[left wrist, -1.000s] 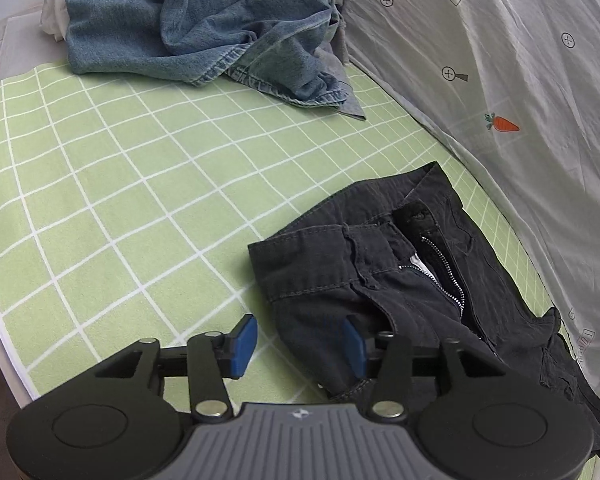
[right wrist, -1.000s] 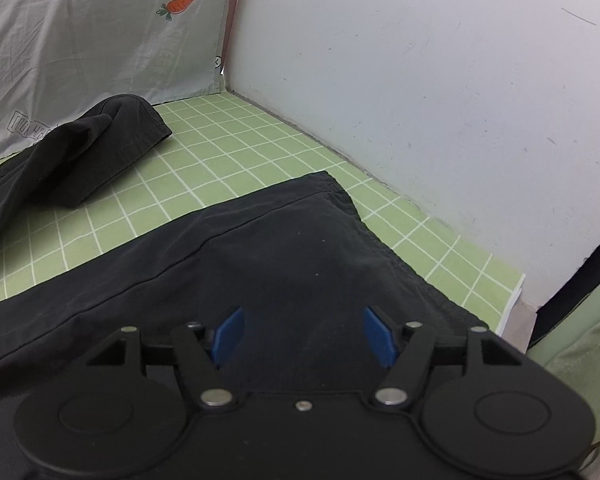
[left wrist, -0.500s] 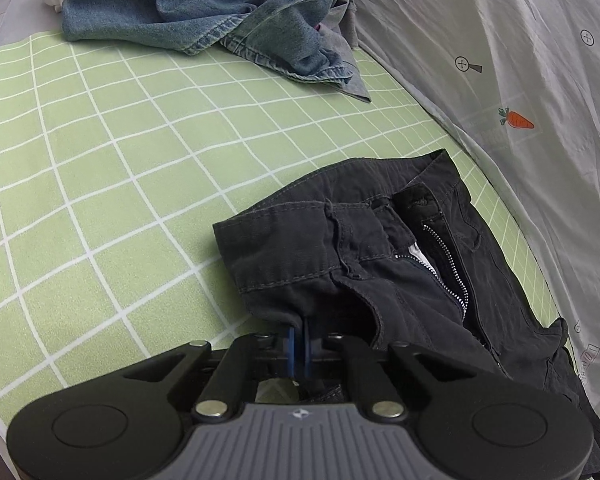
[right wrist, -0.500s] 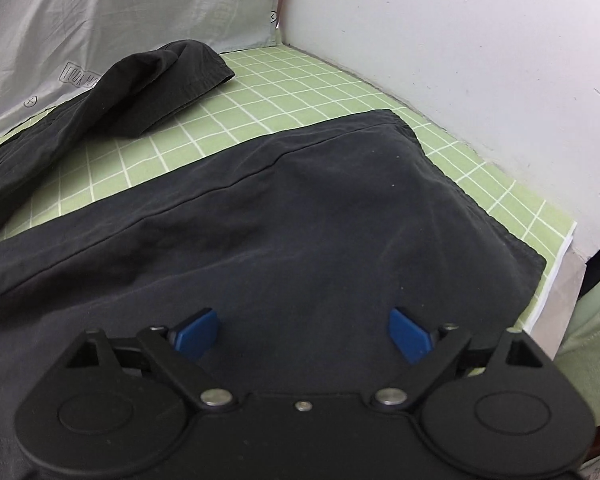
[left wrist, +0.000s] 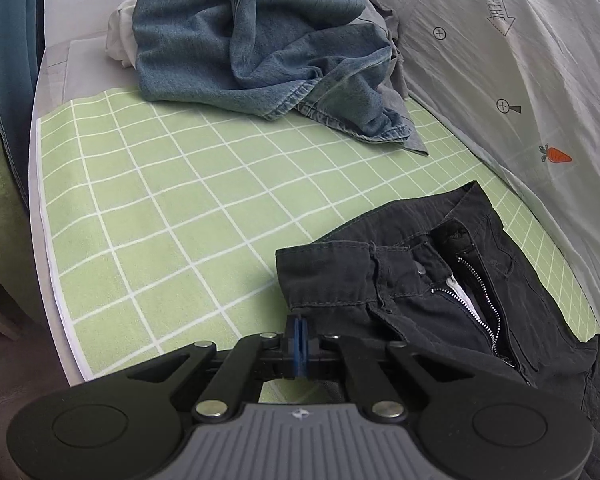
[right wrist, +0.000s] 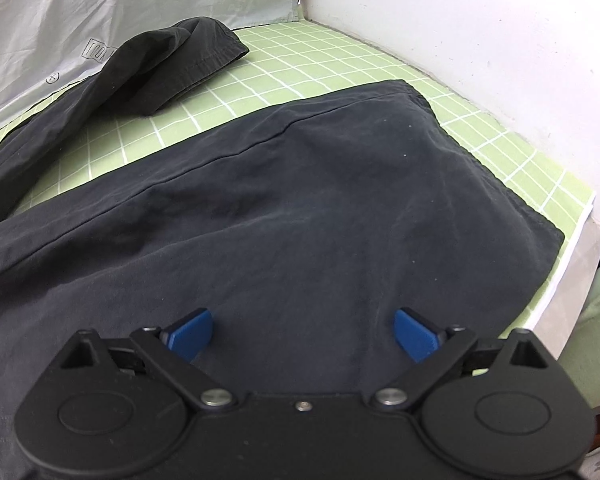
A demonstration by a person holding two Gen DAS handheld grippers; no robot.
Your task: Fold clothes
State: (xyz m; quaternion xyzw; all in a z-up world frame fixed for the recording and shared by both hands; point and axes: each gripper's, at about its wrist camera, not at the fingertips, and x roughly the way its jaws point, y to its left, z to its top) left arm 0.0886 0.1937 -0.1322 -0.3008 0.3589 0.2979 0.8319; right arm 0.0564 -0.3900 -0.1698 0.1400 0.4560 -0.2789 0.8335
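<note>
Black trousers (left wrist: 440, 288) lie on a green checked mat (left wrist: 172, 208), waistband toward me, fly open with the zipper showing. My left gripper (left wrist: 297, 340) is shut at the near corner of the waistband; whether cloth sits between its blue pads is hidden. In the right wrist view one trouser leg (right wrist: 300, 208) lies spread flat on the mat (right wrist: 480, 128), the other leg (right wrist: 156, 68) bunched at the far left. My right gripper (right wrist: 303, 332) is wide open just above the flat leg, holding nothing.
A heap of blue denim clothes (left wrist: 260, 40) with a white garment under it lies at the far end of the mat. A grey printed sheet (left wrist: 520, 80) hangs along the right side. A white wall (right wrist: 480, 20) bounds the mat's far right. The mat's edge (right wrist: 572, 248) is close.
My left gripper went from open to shut at the waistband corner, then shifted so the trousers sit further right. My right gripper opened wider and moved forward over the flat leg.
</note>
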